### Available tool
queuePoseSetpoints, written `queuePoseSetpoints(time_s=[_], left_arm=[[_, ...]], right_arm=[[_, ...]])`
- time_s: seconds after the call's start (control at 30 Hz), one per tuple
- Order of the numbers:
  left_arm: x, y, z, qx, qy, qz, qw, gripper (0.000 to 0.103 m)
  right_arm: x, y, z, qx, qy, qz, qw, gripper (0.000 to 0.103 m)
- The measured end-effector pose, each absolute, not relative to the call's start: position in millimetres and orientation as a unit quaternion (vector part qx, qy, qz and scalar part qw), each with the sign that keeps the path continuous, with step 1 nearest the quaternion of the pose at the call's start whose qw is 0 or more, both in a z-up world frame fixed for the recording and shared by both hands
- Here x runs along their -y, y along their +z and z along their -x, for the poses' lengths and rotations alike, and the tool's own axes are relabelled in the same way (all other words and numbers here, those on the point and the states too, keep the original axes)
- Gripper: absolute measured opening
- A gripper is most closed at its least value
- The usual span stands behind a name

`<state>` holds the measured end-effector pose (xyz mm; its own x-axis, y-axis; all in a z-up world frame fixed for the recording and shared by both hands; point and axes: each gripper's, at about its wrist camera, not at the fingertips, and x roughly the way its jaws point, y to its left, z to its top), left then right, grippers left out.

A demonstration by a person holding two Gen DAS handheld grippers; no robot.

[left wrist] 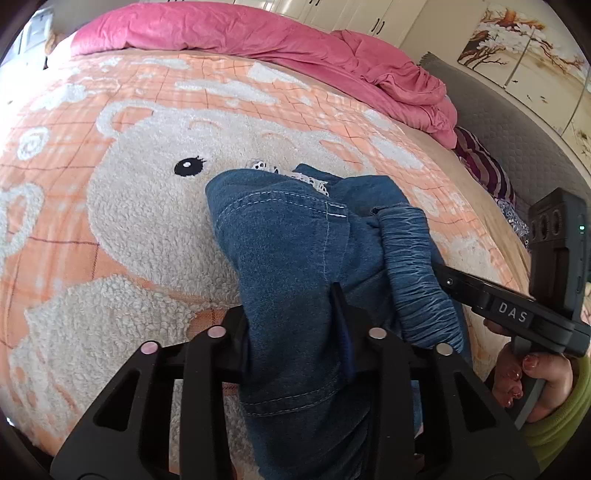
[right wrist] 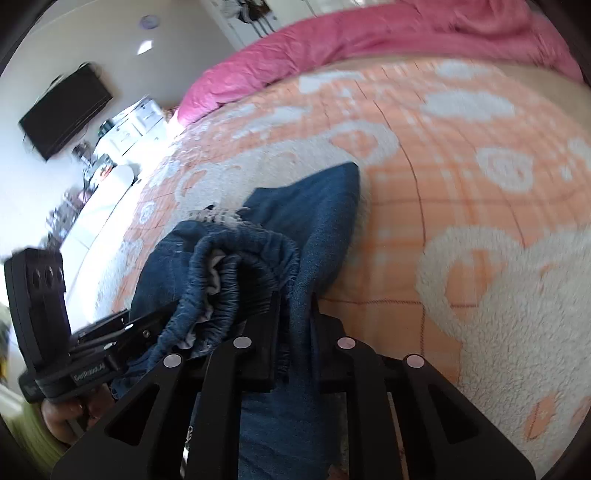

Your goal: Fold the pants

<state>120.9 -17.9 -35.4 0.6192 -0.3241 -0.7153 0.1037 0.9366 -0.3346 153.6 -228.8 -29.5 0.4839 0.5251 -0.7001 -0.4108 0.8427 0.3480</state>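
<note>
No containers in either view. Readable writing: "DAS" in white on the black body of the right gripper [left wrist: 439, 277] as seen from the left wrist cam; on the left gripper [right wrist: 162, 321] seen from the right cam there's a small white label on its black body, too blurred to read for sure.

The pants [left wrist: 295, 258] are blue denim w/ an elastic gathered waistband [left wrist: 417, 280] and a bit of white lace trim [left wrist: 288, 175] at the far end. They lie bunched on the bed, on a peach-and-cream fleece blanket [left wrist: 110, 229] w/ a big bear face (black eye just beside the denim's far edge). A pink duvet [left wrist: 258, 33] is heaped along the far side of the bed.

Left jaws: closed on a fold of denim, cloth pinched between the pads and running out toward the camera and away over the blanket. Left gripper in its own view [left wrist: 291, 332].

Right jaws: closed on denim too, narrow gap, fabric squeezed between the pads just beside the waistband [right wrist: 236, 280], which curls up to the left of them w/ pale lining showing. Right gripper in its own view [right wrist: 293, 314].

The two grippers are near each other, both on the waistband end. A hand [left wrist: 532, 384] w/ painted nails and a green sleeve [left wrist: 561, 424] holds the right gripper's handle.
</note>
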Motion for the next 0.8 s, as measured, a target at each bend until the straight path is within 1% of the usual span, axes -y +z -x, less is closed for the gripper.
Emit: queuePoseSetpoints(time_s=[0.13,0.27,0.37,0.53,0.8], left_arm=[[19.3,-26.9,-114.5,-0.403,-0.122,0.120,0.899,0.022],[12.5,-12.8,-107.9,-0.384,-0.126,0.132,0.905,0.022],[12.8,2.3,-110.2,-0.368,-0.117,0.117,0.915,0.022],[9.2,22.7,-127.7,-0.361,-0.100,0.102,0.922,0.022],[4.4,37.8,-172.4,-0.365,-0.075,0.085,0.924,0.022]], right_arm=[[222.5,-15.3,-140.5,-0.390,0.272,-0.040,0.879,0.010],[217.1,3.8,-129.9,-0.349,0.283,-0.022,0.893,0.010],[211.1,15.8,-134.1,-0.332,0.288,-0.017,0.898,0.010],[199.6,33.5,-159.3,-0.324,0.295,-0.005,0.899,0.010],[184.3,44.5,-202.9,-0.316,0.294,0.004,0.902,0.010]])
